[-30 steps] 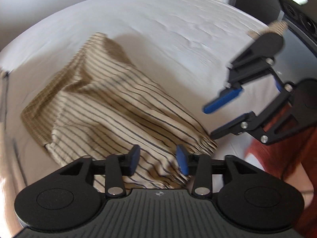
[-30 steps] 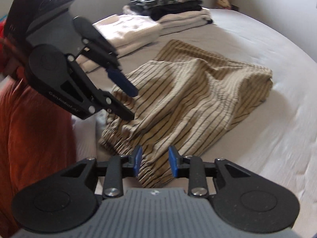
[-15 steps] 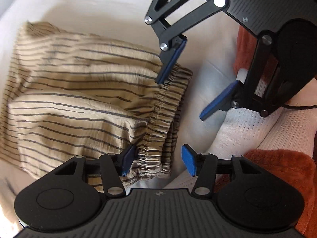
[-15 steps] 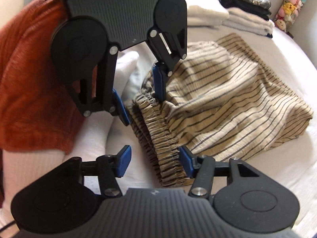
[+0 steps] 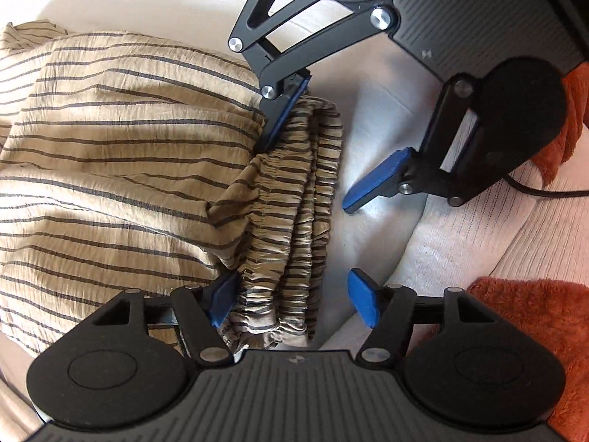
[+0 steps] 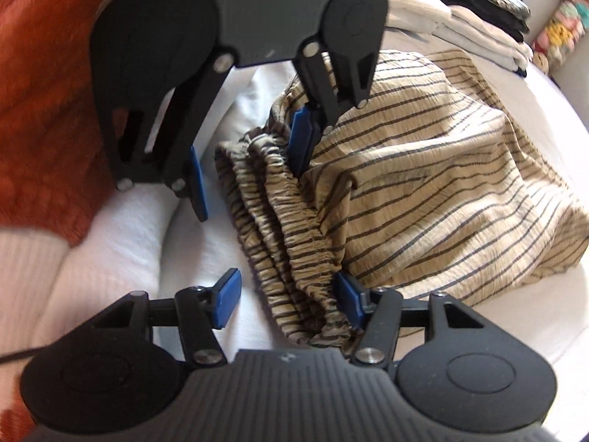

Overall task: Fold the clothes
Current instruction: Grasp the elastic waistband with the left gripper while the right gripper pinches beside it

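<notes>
A tan garment with dark stripes (image 5: 110, 169) lies folded on the white bed (image 5: 371, 118), its gathered elastic waistband (image 5: 291, 221) facing me. My left gripper (image 5: 294, 300) is open, and the near end of the waistband sits between its blue pads. My right gripper (image 5: 324, 154) comes in from the opposite side, open, one pad against the far end of the waistband. In the right wrist view the same waistband (image 6: 283, 221) lies between my open right gripper (image 6: 287, 300) and the open left gripper (image 6: 250, 162). Neither gripper clamps the cloth.
A person's fuzzy orange garment (image 5: 530, 316) and white ribbed fabric (image 5: 478, 235) lie just beside the waistband. A stack of folded clothes (image 6: 460, 18) and plush toys (image 6: 559, 25) sit at the bed's far side. A black cable (image 5: 545, 193) trails from the right gripper.
Both grippers have dropped toward the waistband from opposite ends and opened wider. They now straddle it, and the garment fills more of both views.
</notes>
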Demonstrator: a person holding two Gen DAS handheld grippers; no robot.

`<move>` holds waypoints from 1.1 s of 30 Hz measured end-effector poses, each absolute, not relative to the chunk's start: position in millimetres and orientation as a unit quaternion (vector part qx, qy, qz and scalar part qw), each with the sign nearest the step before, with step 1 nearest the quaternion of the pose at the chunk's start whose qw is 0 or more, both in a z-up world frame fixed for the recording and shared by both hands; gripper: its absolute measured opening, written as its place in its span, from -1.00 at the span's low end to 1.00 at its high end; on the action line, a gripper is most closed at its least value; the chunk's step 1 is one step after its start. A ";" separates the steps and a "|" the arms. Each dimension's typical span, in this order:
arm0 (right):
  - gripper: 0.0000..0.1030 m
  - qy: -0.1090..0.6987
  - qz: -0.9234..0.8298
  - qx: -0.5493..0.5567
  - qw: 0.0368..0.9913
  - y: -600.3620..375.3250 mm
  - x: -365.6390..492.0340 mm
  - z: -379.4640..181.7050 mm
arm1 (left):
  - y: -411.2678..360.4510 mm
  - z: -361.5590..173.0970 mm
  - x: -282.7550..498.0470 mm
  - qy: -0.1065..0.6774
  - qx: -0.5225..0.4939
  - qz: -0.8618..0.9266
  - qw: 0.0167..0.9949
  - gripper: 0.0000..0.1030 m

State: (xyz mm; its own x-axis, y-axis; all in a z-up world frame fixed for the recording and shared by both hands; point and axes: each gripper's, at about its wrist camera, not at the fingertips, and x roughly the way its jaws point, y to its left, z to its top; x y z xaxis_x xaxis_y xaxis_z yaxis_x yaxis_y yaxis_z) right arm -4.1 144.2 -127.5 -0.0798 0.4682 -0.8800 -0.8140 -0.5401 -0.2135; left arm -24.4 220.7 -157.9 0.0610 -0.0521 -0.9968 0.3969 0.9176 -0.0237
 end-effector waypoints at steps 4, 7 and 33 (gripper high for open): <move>-0.07 0.157 0.708 -0.513 0.459 144.7 -7.1 -129.5 | 224.2 -159.7 -30.6 0.666 0.122 -0.158 0.718 0.51; -0.37 0.179 0.703 -0.488 0.485 148.0 2.4 -124.7 | 222.5 -160.8 -37.0 0.665 0.134 -0.156 0.718 0.51; -0.46 0.028 0.656 -0.496 0.568 103.7 -7.4 -97.8 | 244.3 -95.5 -108.5 0.590 0.138 -0.066 0.793 -0.62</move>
State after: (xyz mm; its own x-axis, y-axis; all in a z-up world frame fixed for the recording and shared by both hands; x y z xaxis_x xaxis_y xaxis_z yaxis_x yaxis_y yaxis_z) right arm -7.4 103.7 -97.8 0.1375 0.7175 -0.6828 -0.7728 -0.3535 -0.5271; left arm -108.5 244.3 -95.5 0.2954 0.0590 -0.9535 0.2675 0.9531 0.1419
